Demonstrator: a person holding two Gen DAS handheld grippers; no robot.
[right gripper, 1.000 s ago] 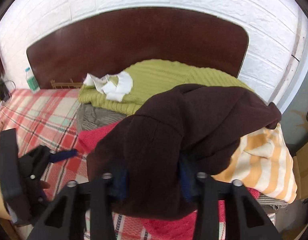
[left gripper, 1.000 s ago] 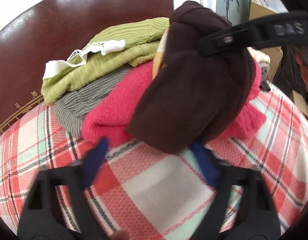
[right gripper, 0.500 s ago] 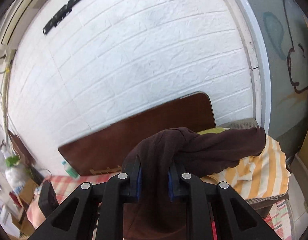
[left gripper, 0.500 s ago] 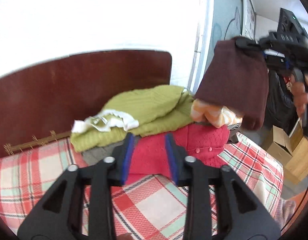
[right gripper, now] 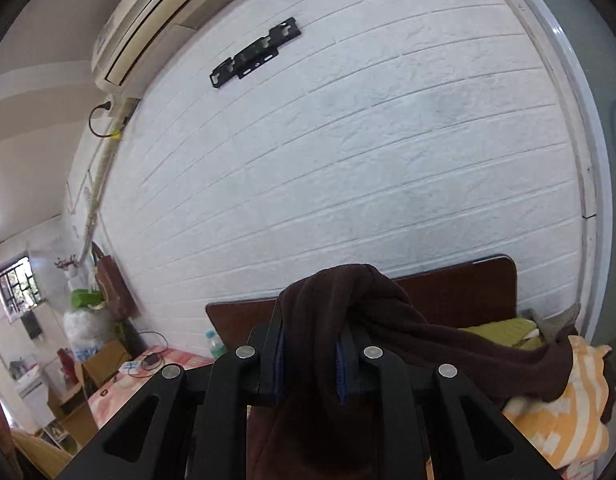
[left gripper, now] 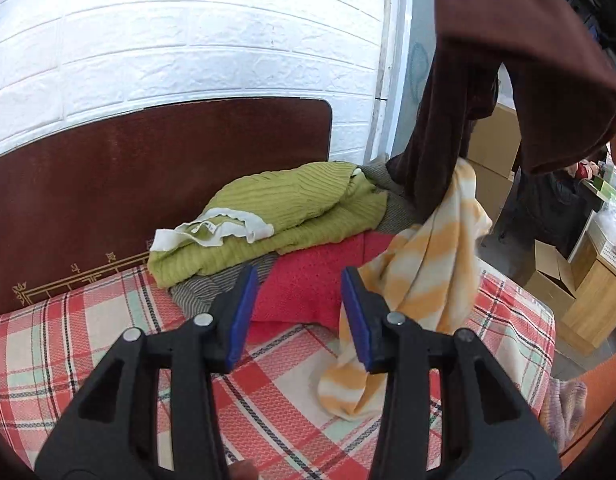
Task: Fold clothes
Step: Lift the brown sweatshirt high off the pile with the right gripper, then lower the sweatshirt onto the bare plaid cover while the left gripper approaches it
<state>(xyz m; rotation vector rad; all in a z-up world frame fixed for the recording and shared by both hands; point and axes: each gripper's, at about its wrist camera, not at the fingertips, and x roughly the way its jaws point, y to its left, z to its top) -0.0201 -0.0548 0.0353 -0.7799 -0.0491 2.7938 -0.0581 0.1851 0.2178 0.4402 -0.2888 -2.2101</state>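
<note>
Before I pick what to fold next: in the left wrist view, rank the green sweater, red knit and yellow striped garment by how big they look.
1. green sweater, largest visible area.
2. yellow striped garment and red knit: too close to rank. The striped one lies nearer the camera, and the red one is partly buried under the other clothes.

The left wrist view sits low over the checked bed [left gripper: 108, 340], close, looking at the clothes by the headboard [left gripper: 148, 160]. The right wrist view is higher, tipped up at the white brick wall [right gripper: 347, 160]. Both show headboard, wall, brown garment [right gripper: 327, 308]
</note>
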